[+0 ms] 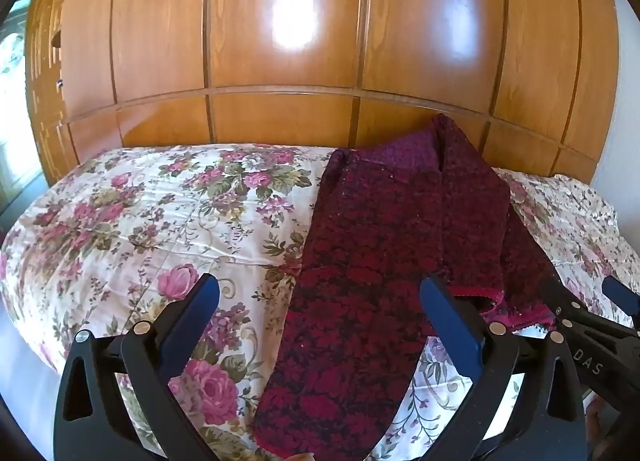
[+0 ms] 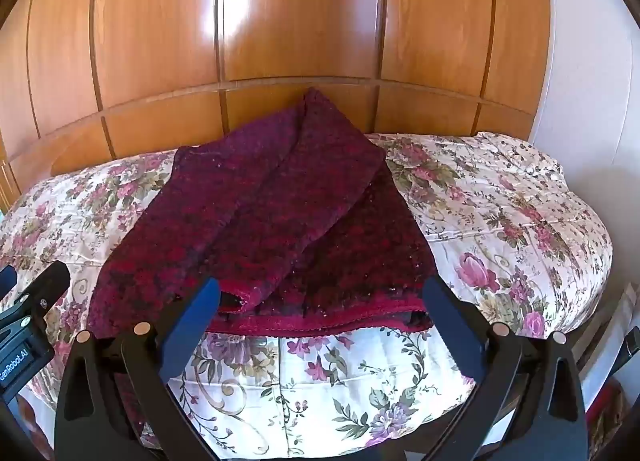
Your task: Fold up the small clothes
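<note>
A dark red and purple knitted garment (image 1: pixel 384 245) lies partly folded on the floral bedspread (image 1: pixel 160 221); one strip hangs over the near edge of the bed. In the right wrist view the garment (image 2: pixel 280 221) shows layered folds with a red hem nearest me. My left gripper (image 1: pixel 320 293) is open and empty, just above the garment's near part. My right gripper (image 2: pixel 320 297) is open and empty, its fingers on either side of the red hem (image 2: pixel 320 323). The right gripper also shows at the right edge of the left wrist view (image 1: pixel 592 325).
A wooden panelled wardrobe (image 1: pixel 288 41) stands behind the bed. A white wall (image 2: pixel 580 61) is at the right. A window (image 1: pixel 12 81) is at the far left. Some objects stand on the floor right of the bed (image 2: pixel 612 381).
</note>
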